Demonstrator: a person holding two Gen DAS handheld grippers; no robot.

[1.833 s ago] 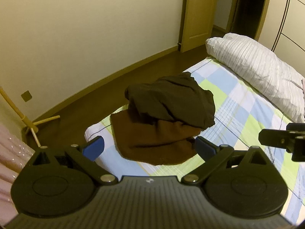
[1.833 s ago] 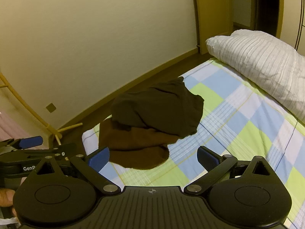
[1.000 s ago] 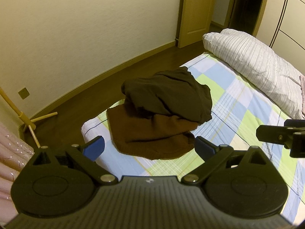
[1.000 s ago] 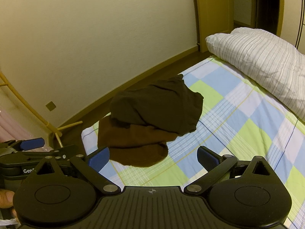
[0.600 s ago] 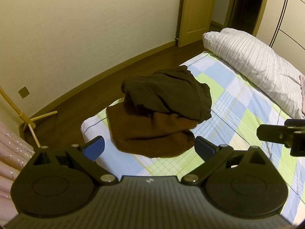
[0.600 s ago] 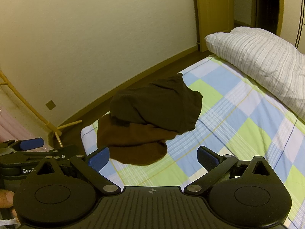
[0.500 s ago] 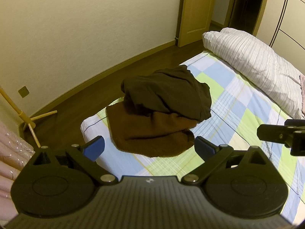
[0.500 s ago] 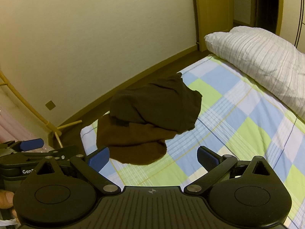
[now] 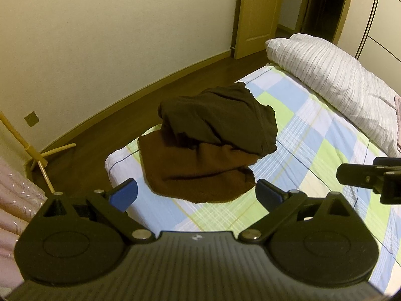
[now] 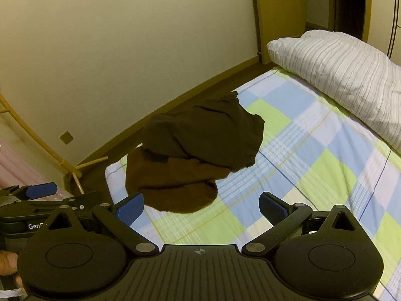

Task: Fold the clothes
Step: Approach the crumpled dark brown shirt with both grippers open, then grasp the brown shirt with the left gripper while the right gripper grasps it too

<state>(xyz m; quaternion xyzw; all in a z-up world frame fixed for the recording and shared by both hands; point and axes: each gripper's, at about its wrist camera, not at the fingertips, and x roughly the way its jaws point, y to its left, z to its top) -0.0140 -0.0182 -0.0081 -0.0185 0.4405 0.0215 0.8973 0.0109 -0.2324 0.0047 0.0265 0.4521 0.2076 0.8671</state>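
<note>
Two folded garments are stacked near the corner of the checked bed (image 9: pixel 313 135): a dark olive-black one (image 9: pixel 220 120) (image 10: pixel 208 135) lies on a brown one (image 9: pixel 195 175) (image 10: pixel 170 185). My left gripper (image 9: pixel 196 192) hovers short of the stack, open, nothing between its blue-tipped fingers. My right gripper (image 10: pixel 201 207) is also open and empty, held back from the pile. In the left wrist view part of the right gripper shows at the right edge. The left gripper's body shows at the lower left of the right wrist view, a hand (image 10: pixel 8 266) holding it.
A white striped duvet (image 9: pixel 333 75) (image 10: pixel 345 72) is bunched along the far side of the bed. A wooden rack's legs (image 9: pixel 37 158) stand on the dark floor beside the bed corner. Pink fabric (image 9: pixel 15 208) lies at the left. A door (image 9: pixel 258 12) is at the back.
Both grippers have pulled back slightly from the stack and stayed open. The folded pile has not moved on the bed.
</note>
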